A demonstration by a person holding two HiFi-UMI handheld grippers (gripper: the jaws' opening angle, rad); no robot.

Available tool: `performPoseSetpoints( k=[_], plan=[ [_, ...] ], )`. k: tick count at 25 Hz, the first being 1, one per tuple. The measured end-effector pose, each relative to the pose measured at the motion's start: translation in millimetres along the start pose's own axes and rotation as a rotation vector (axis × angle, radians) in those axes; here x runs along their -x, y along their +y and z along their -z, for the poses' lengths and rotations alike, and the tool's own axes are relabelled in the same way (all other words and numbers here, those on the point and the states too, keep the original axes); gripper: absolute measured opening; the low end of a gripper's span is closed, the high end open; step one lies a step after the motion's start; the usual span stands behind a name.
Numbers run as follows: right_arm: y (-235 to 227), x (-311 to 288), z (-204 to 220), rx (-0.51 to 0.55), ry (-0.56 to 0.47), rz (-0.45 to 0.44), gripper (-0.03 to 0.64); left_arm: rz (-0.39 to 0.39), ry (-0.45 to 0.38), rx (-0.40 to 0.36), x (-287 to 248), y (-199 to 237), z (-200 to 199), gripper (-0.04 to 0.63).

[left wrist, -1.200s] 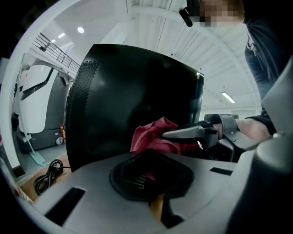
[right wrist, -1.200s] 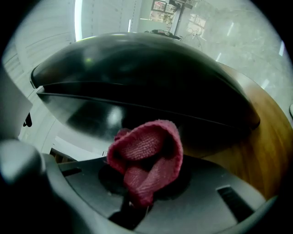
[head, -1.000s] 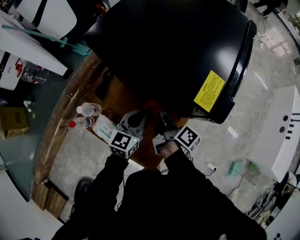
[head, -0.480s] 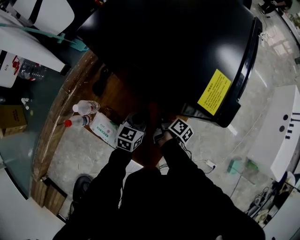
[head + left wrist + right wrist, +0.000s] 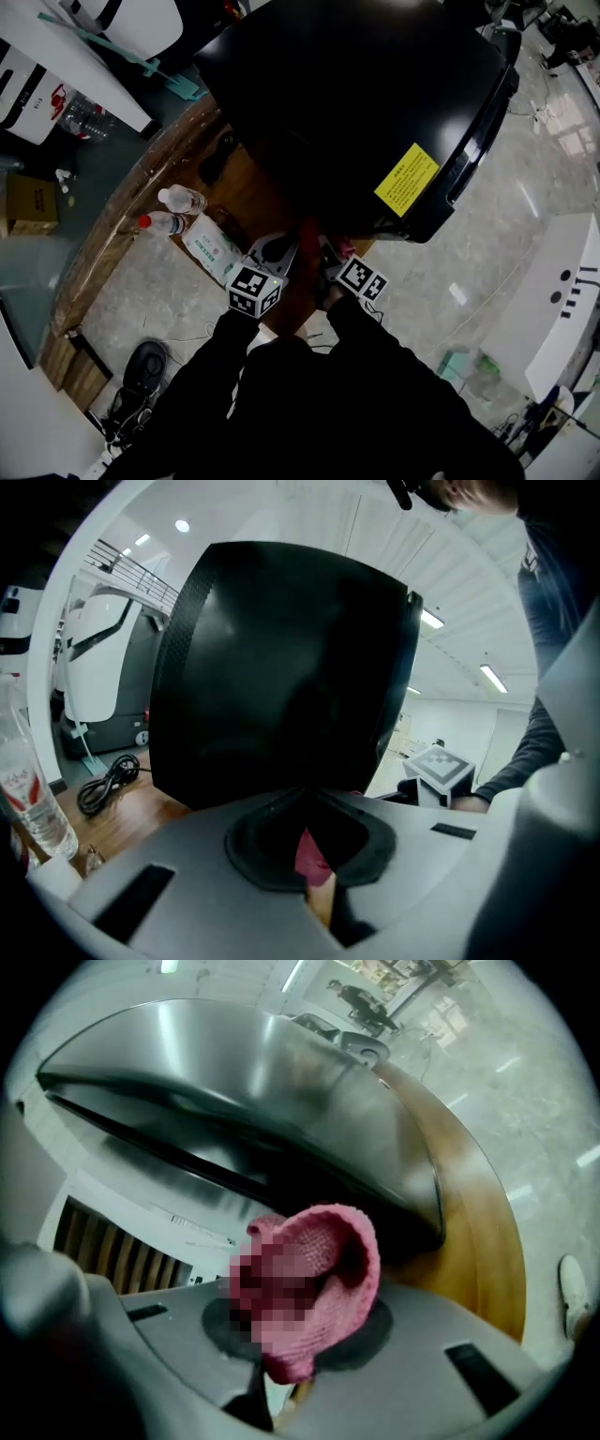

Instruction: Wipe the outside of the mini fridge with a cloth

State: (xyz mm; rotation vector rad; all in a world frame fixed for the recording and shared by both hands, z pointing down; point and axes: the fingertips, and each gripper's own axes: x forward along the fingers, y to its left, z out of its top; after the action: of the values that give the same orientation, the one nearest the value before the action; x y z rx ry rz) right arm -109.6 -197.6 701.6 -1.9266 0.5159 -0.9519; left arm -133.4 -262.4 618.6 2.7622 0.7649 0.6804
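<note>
The pink cloth (image 5: 323, 1279) is pinched tight in the right gripper (image 5: 302, 1335), right by the black fridge (image 5: 375, 94). The left gripper (image 5: 306, 808) is close by the fridge too. Its jaws are almost together, with a bit of pink between them. The fridge sits on a wood table (image 5: 169, 178).

Yellow label (image 5: 406, 180) on mini fridge (image 5: 356, 84), ahead-right of right gripper (image 5: 330, 255): black print, too small to read | white pack (image 5: 214, 248), just left of left gripper (image 5: 278, 248): green print, unreadable | gripper cubes (image 5: 255, 290) (image 5: 363, 279): square black-and-white codes, no letters | bottle label (image 5: 21, 782), left of left gripper: red print, illegible
</note>
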Motion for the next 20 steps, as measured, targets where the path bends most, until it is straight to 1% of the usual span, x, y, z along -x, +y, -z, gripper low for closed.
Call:
performPoseSetpoints(
  k=[3, 5, 7, 12, 16, 20],
  plan=[
    [41.8, 34.3, -1.1, 0.147, 0.075, -0.128, 0.078, -0.031, -0.071, -0.016, 15.1, -22.4, -28.0, 0.005],
    [64.7, 65.4, -7.2, 0.246, 0.114, -0.202, 0.078, -0.041, -0.109, -0.031, 22.8, -46.5, -46.4, 0.005],
    [82.9, 99.9, -20.4, 0.328, 0.128, -0.265, 0.078, -0.041, -0.145, -0.033, 27.9, -75.9, -64.5, 0.005],
    [115.6, 178.8, -65.0, 0.553, 0.096, -0.403, 0.078, -0.041, -0.232, -0.013, 31.5, -151.7, -98.8, 0.006],
    [142.9, 232.3, -105.8, 0.702, 0.034, -0.505, 0.078, -0.096, -0.285, -0.016, 30.5, -198.4, -128.1, 0.005],
    [181.5, 279.7, -144.6, 0.864, -0.031, -0.617, 0.078, -0.162, -0.346, -0.045, 41.3, -236.9, -164.5, 0.005]
  ],
)
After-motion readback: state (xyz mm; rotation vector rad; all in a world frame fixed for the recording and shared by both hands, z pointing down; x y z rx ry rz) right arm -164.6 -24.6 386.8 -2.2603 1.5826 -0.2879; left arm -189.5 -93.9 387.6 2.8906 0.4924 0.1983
